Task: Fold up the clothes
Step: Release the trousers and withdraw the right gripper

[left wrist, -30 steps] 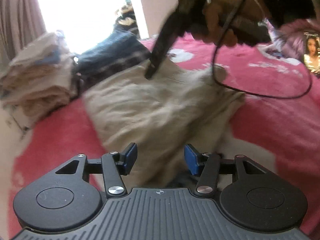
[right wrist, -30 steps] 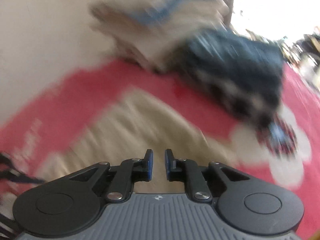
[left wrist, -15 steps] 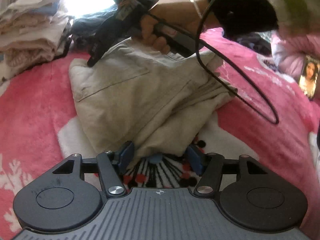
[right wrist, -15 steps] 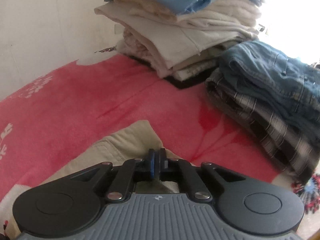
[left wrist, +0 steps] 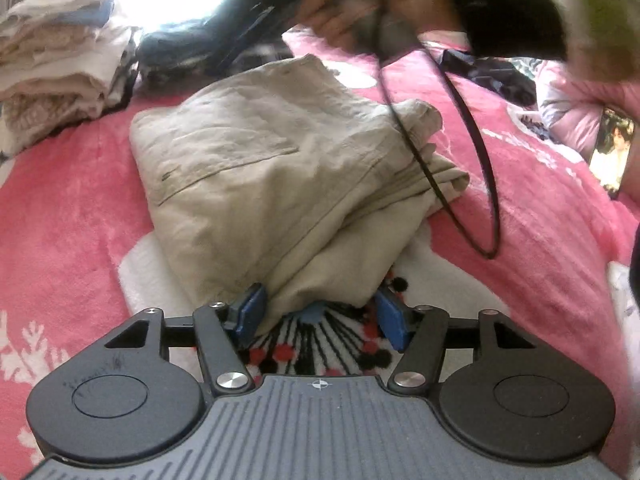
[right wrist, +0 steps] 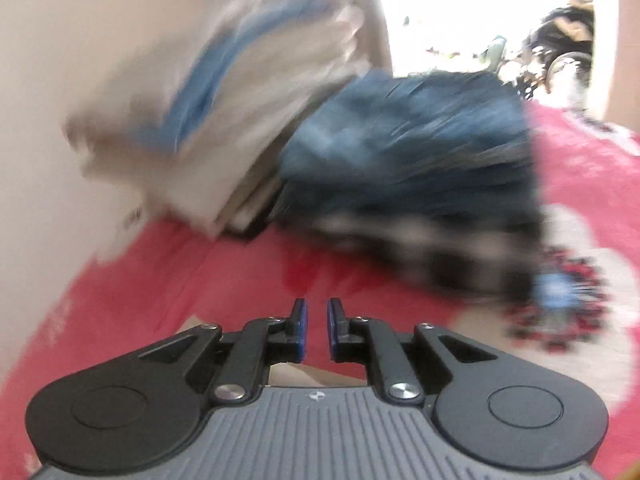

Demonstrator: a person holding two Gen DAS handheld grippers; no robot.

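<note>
I'm keeping the left gripper [left wrist: 320,314] parted around the near edge of the folded beige trousers [left wrist: 280,168] at frame centre; the right gripper [right wrist: 317,330], just reopening a crack, empty, is swinging blurred. Slow it first.

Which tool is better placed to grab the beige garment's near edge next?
Probably left. The left tool is open at the beige garment's near edge; the right tool, nearly closed and empty, is beyond its far edge.
</note>
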